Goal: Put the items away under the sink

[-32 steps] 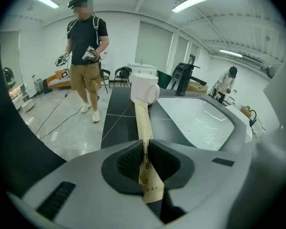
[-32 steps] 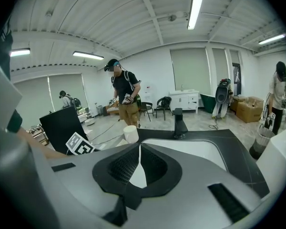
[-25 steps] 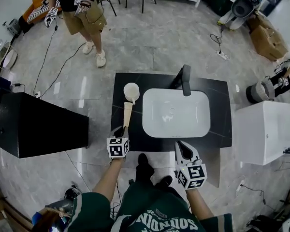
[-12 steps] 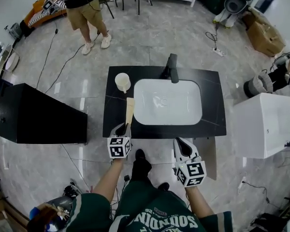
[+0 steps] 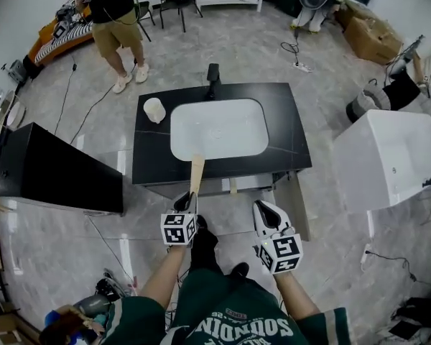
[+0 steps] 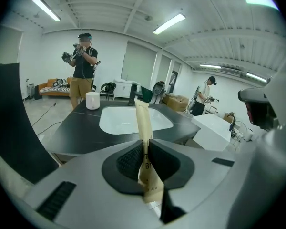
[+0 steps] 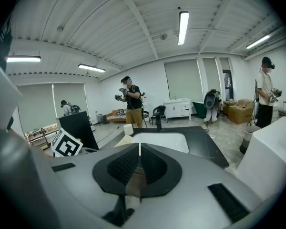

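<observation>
A flat beige tube [image 5: 196, 176] sticks out forward from my left gripper [image 5: 184, 204], whose jaws are shut on its lower end. In the left gripper view the tube [image 6: 143, 123] stands upright between the ribbed pads [image 6: 131, 160]; my left gripper [image 6: 147, 149] is held in front of the black sink counter [image 6: 81, 128]. My right gripper [image 5: 266, 213] hangs beside it, short of the counter's front edge. Its jaws [image 7: 139, 149] meet with nothing between them. The white basin [image 5: 219, 128] lies in the black counter [image 5: 291, 131], with the space beneath it open at the front [image 5: 208, 187].
A white cup [image 5: 154, 110] stands at the counter's back left, a black faucet [image 5: 213, 73] behind the basin. An open door panel [image 5: 299, 207] juts out below the counter's right. A black cabinet [image 5: 57, 167] stands to the left, a white box [image 5: 388, 160] to the right. A person [image 5: 111, 20] stands beyond.
Both grippers have drawn back from the counter towards me. The tube, which lay on the counter beside the basin, has come off it in the left gripper.
</observation>
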